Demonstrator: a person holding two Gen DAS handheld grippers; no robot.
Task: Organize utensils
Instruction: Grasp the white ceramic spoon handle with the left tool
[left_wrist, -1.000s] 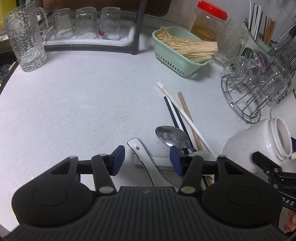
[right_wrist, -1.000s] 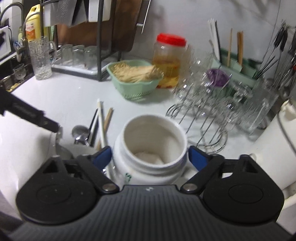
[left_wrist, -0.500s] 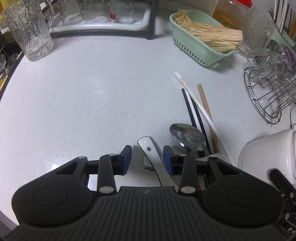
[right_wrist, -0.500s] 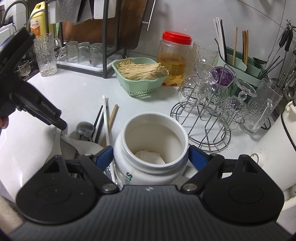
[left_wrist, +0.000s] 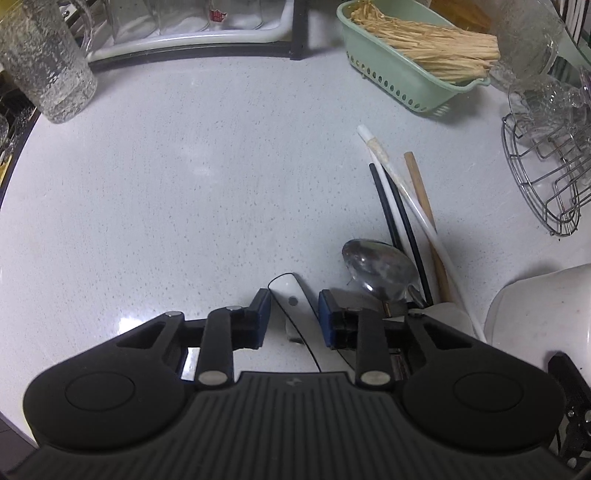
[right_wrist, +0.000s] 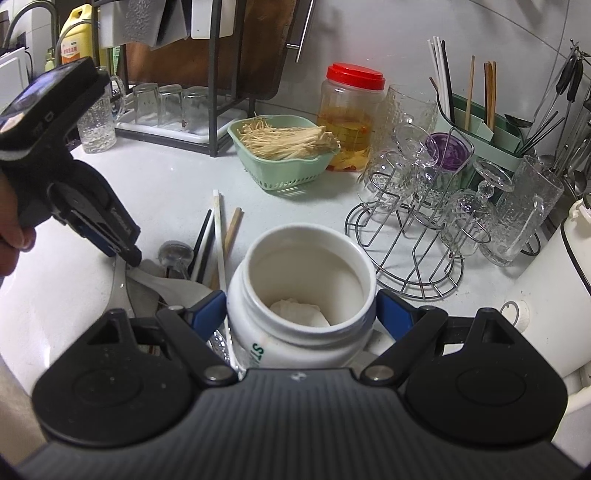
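The left claw (left_wrist: 294, 308) points steeply down, its jaws just closing around a white spoon handle (left_wrist: 291, 297) on the table (left_wrist: 184, 184), pads not yet touching. The right claw (right_wrist: 301, 308) grips an open white jar (right_wrist: 301, 295) beside the chopsticks (right_wrist: 219, 229).

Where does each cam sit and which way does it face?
Left wrist: on left gripper, looking steeply down at the white spoon handle between its jaws, which have been closing.
Right wrist: on right gripper, angled down at the white jar it grips; a hand shows.
Shared: chopsticks, metal spoon, green basket.
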